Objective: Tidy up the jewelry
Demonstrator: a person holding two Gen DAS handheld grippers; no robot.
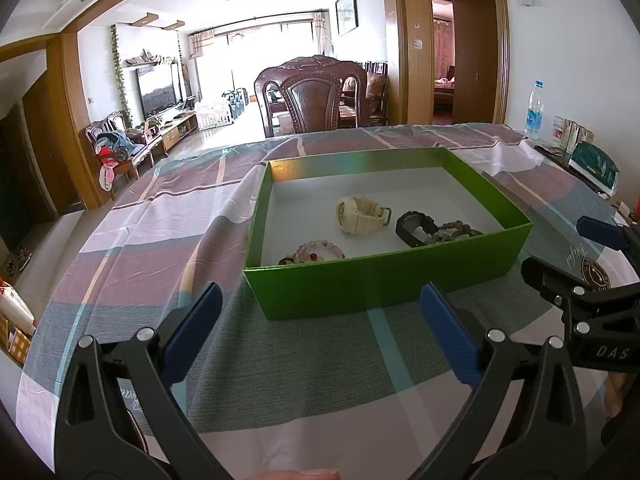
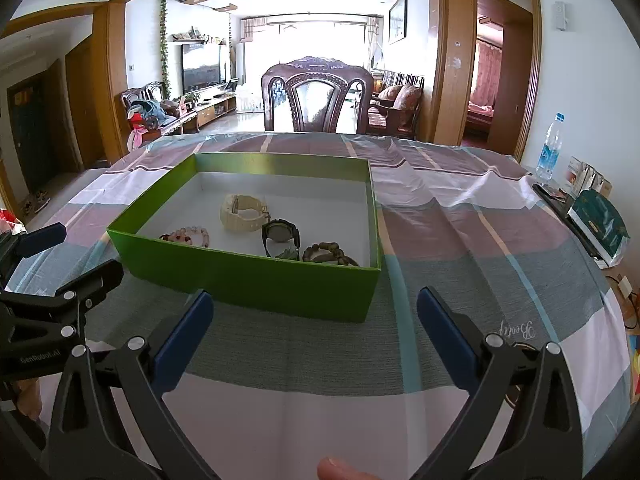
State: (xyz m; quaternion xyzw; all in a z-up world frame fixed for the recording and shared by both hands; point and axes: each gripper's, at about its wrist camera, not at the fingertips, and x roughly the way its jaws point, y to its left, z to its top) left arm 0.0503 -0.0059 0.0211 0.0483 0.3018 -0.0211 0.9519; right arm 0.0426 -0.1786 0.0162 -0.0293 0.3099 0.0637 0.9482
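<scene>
1. Sunlit living room lay behind a table under a striped tablecloth.
2. On it sat a green box, open-topped, likely for collecting jewelry.
3. Inside the box: cream watch, black watch, pink bead bracelet, brown bead bracelet.
4. Left gripper and right gripper hovered before the box's near wall, jaws wide apart and empty.

We read "GenRobot.AI" on the black plastic left gripper and "DAS" on the black plastic right gripper.
</scene>
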